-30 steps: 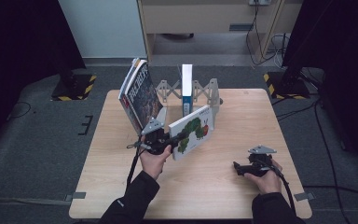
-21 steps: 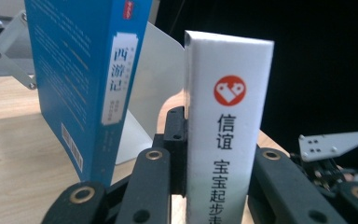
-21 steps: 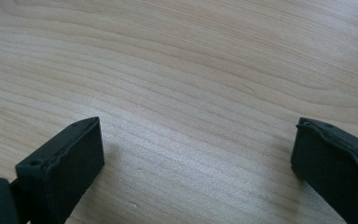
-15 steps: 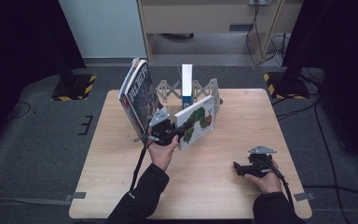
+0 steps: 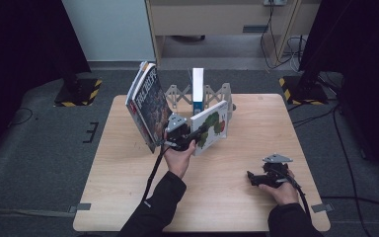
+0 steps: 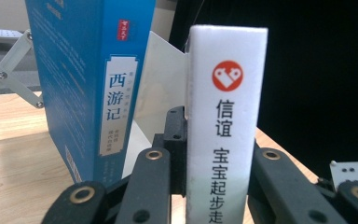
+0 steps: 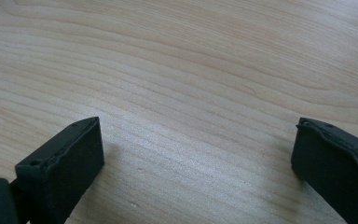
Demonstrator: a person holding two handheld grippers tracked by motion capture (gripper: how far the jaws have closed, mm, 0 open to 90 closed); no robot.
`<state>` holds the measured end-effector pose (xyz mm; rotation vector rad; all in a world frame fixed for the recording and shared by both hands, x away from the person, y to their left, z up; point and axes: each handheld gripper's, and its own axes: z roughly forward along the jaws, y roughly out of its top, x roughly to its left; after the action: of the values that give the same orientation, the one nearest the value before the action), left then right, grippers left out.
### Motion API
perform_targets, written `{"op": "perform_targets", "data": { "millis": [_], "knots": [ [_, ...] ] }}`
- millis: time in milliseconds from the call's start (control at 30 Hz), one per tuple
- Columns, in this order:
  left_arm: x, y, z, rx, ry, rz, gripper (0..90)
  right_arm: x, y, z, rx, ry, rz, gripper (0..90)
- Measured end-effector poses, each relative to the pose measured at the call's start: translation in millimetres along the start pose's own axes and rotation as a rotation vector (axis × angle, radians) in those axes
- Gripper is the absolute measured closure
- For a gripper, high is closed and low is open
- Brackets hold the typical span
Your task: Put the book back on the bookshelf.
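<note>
Since a second ago my left gripper (image 5: 197, 134) has carried the white picture book (image 5: 210, 127) up the worktop (image 5: 256, 197) toward the far edge, closer to the rack; my right gripper (image 5: 256, 178) has stayed put.

Worktop: light wood, square-ish, everything sits on its far half except my right hand.

Expanding metal rack (image 5: 216, 94): at the middle of the far edge, scissor-type arms spread left and right.

Big dark-cover books (image 5: 147, 104): leaning tilted at the far-left part of the worktop, left of the rack.

Blue book (image 6: 86, 74): upright in the rack at the far edge; in the left gripper view it stands just left of the held book, spine toward the camera.

White picture book: off the worktop, near the far-centre, just in front of the rack, cover with green and red art facing me in the high view. In the left gripper view its white spine stands upright between the black jaws, which are clamped on it.

Right gripper: resting near the near-right corner, jaws spread wide with bare wood between them, nothing held.
</note>
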<state>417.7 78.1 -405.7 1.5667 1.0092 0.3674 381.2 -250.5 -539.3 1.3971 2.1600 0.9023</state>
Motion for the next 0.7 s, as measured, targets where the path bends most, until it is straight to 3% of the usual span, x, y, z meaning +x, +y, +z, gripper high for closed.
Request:
{"op": "perform_targets", "data": {
  "millis": [333, 700],
  "knots": [
    [-3.4, 0.0, 10.5, -0.016, 0.035, 0.025, 74.4, 0.0, 0.0, 0.0, 0.000, 0.000, 0.000, 2.6],
    [-7.7, -6.2, 27.2, -0.015, 0.063, 0.023, 74.4, -0.1, 0.0, 0.0, 0.000, 0.000, -0.001, 2.6]
  ]
}}
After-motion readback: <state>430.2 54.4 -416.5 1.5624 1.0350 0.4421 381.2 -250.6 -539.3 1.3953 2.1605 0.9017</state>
